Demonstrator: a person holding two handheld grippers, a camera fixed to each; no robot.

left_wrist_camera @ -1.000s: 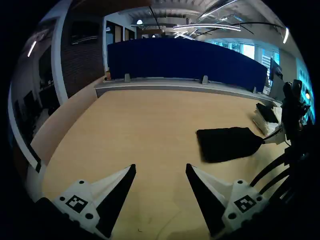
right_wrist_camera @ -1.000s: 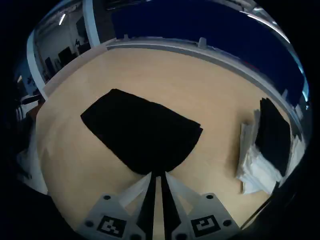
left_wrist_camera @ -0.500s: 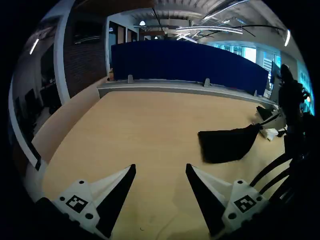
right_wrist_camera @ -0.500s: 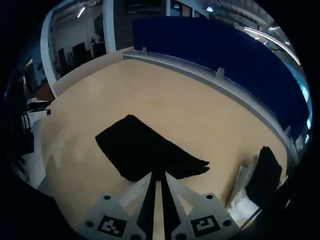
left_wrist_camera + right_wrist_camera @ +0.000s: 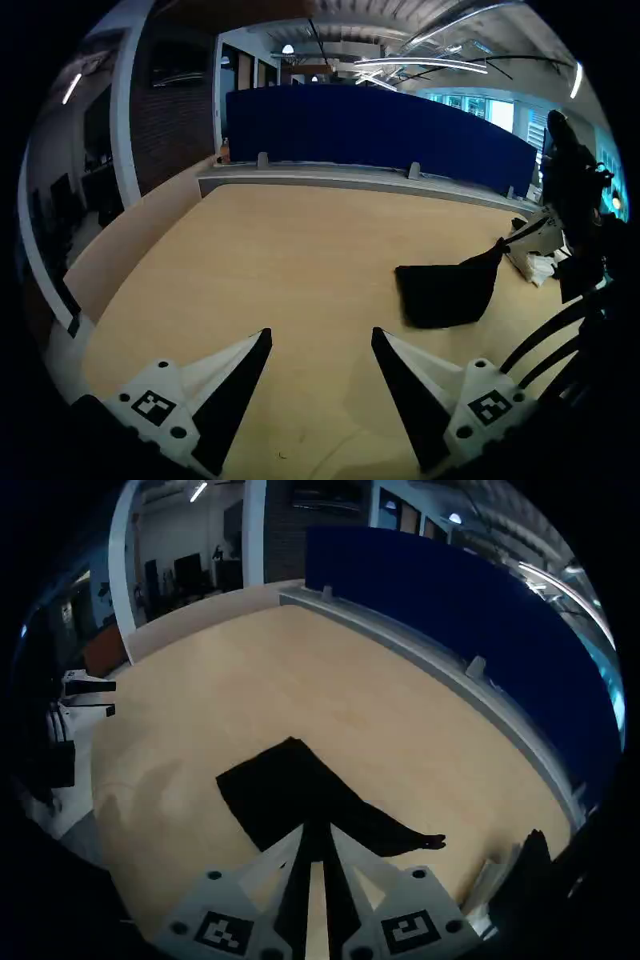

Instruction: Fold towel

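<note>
A wide, pale wooden tabletop (image 5: 272,256) fills the foreground, bordered at its far edge by a grey rail and a long dark-blue fabric partition (image 5: 376,128). Beyond is an open office with a dark brick wall on the left, bright windows on the right, and strip lights and pipes under the ceiling.

There is one black cloth towel (image 5: 444,292), one pile of folded white and black cloths (image 5: 512,864) near the table's edge, and two grippers.

The left gripper (image 5: 321,330) hangs over bare wood with its white-and-black fingers spread wide and nothing between them, well apart from the towel.

The right gripper (image 5: 318,832) has its fingers drawn almost together, pinching the towel's near edge. In the left gripper view it appears farther off as a white gripper (image 5: 532,232) in a person's dark-sleeved hand, gripping the towel's upper right tip.

The towel (image 5: 288,800) sits toward the right side of the table, just beside the pile. Its lower part rests on the wood while the pinched corner is held up off it (so the cloth hangs in a taut, tapering shape). In the left gripper view its long axis slants from lower left on the table up to that raised corner.
</note>
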